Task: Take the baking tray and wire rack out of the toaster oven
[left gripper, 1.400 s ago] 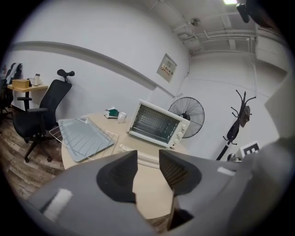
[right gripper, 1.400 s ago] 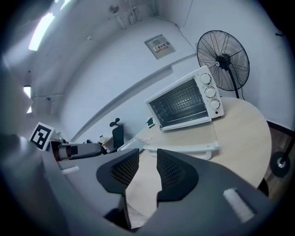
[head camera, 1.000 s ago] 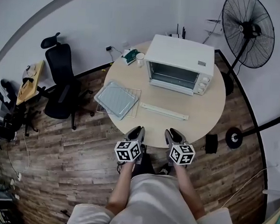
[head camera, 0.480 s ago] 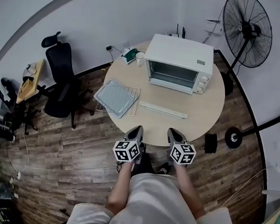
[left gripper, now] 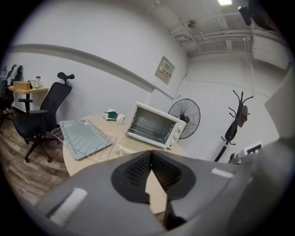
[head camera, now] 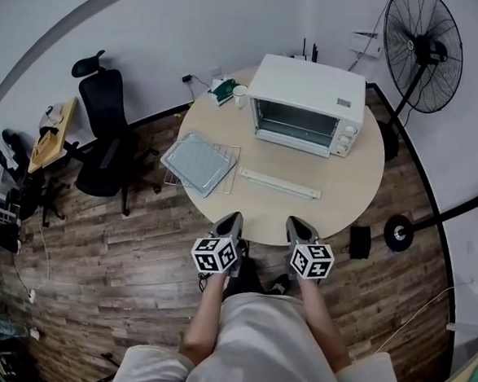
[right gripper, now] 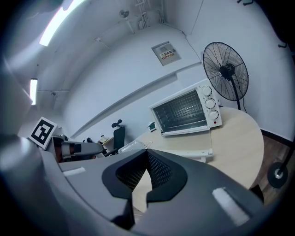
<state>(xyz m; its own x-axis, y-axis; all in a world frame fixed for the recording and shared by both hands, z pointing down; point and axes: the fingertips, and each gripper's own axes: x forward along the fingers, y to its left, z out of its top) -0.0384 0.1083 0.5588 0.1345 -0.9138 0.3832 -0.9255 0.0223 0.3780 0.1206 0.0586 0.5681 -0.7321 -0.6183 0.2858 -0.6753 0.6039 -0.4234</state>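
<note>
Floor (head camera: pixel 120 259): dark wood planks.
Walls (head camera: pixel 177 18): we see them white.
Office chair (head camera: pixel 103 146): black, well left of left gripper (head camera: pixel 229 220).
Standing fan (head camera: pixel 424 52): black, ahead-right of right gripper (head camera: pixel 295 226).

Left of the toaster oven (head camera: pixel 309 101), the wire rack (head camera: pixel 232 159) is mostly covered by the baking tray (head camera: pixel 198 162); only its edge wires show. Green item (head camera: pixel 223 89) off the oven's rear left corner: too small to identify. Right gripper view: tray left of the oven largely hidden behind the right tongs (right gripper: pixel 146 154).
</note>
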